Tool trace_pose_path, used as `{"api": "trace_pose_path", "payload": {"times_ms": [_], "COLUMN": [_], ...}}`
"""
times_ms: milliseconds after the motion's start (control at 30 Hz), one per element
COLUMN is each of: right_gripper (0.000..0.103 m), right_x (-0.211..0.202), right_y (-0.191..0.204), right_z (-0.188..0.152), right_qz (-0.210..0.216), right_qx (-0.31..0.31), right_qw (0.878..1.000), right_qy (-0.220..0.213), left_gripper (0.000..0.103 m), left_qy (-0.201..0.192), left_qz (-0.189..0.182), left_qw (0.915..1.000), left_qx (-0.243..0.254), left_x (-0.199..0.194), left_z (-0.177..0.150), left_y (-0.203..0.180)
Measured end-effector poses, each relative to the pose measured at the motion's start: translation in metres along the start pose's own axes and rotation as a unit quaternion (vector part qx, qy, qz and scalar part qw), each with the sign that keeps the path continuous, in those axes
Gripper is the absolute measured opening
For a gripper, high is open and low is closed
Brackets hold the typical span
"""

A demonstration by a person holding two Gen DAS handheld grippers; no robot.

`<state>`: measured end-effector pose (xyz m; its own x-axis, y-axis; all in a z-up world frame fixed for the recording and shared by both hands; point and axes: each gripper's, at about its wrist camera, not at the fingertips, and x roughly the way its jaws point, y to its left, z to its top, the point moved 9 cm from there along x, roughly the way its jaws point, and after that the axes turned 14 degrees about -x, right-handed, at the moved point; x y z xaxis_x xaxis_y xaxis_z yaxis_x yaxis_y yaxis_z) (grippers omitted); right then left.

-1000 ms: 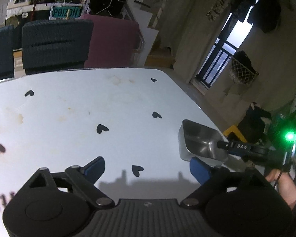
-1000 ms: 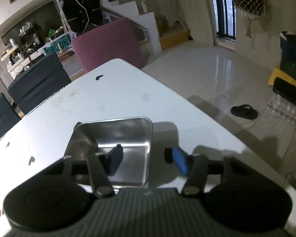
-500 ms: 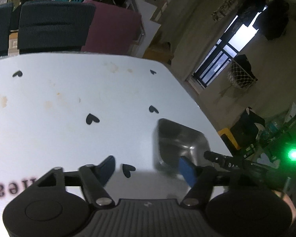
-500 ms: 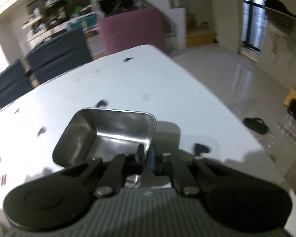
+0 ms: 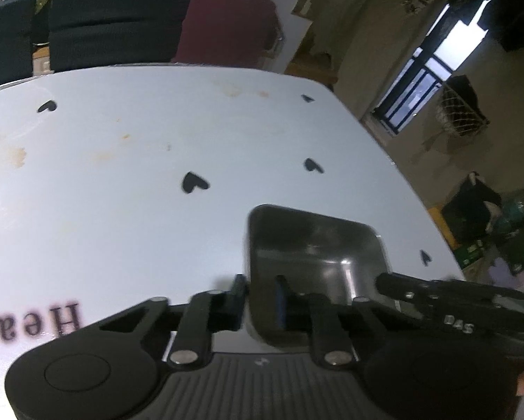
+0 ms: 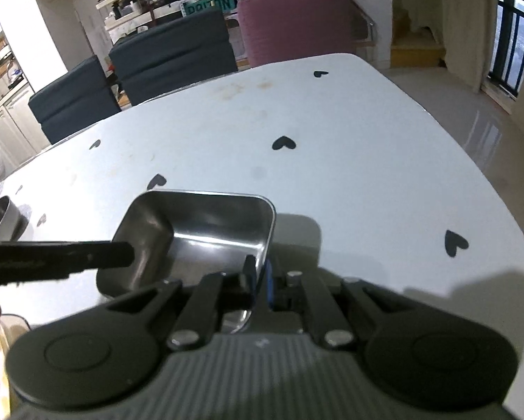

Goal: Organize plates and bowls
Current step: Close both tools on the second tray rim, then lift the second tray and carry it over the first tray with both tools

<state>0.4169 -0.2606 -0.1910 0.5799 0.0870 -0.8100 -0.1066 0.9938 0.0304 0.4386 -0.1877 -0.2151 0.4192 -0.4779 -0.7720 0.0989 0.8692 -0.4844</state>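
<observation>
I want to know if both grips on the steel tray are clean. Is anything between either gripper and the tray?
Nothing visible. The left gripper is closing, its fingers on either side of the tray's left wall. The right gripper is shut on the tray's right rim. Nothing else lies at either spot on the table.

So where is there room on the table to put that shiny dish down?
The white heart-print tablecloth lies bare beyond the square steel dish, up to the far edge by the blue chairs and pink chair. There is bare room to the dish's right too. It is crowded at the near edge: the left gripper is closing on the dish, the right gripper pinches its rim, and a round steel cup stands far left.
</observation>
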Motion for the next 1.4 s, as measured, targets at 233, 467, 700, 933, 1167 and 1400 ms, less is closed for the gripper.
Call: {"api": "trace_pose_path", "payload": {"times_ms": [233, 467, 700, 933, 1167, 1400], "right_gripper": [0.007, 0.007, 0.007, 0.007, 0.007, 0.007], "right_x": [0.001, -0.012, -0.038, -0.064, -0.084, -0.093], "right_y": [-0.001, 0.001, 0.014, 0.048, 0.095, 0.136], "right_z": [0.003, 0.002, 0.012, 0.025, 0.037, 0.046], "right_qz": [0.017, 0.030, 0.046, 0.075, 0.096, 0.122], "right_qx": [0.009, 0.031, 0.042, 0.034, 0.010, -0.013], "right_qw": [1.000, 0.999, 0.997, 0.993, 0.990, 0.986], "right_qy": [0.005, -0.012, -0.052, -0.089, -0.107, -0.111], "left_gripper": [0.004, 0.004, 0.004, 0.004, 0.004, 0.004], "left_qy": [0.008, -0.014, -0.049, -0.089, -0.120, -0.139], "left_qz": [0.011, -0.001, -0.005, 0.001, 0.020, 0.042], "left_qw": [0.9999, 0.9999, 0.9988, 0.9960, 0.9926, 0.9893], "left_qx": [-0.001, 0.005, 0.007, 0.004, 0.001, -0.014], "left_x": [0.004, -0.018, -0.061, -0.118, -0.169, -0.211], "left_z": [-0.004, 0.002, 0.010, 0.017, 0.016, 0.013], "left_y": [0.008, 0.007, 0.010, 0.027, 0.052, 0.088]}}
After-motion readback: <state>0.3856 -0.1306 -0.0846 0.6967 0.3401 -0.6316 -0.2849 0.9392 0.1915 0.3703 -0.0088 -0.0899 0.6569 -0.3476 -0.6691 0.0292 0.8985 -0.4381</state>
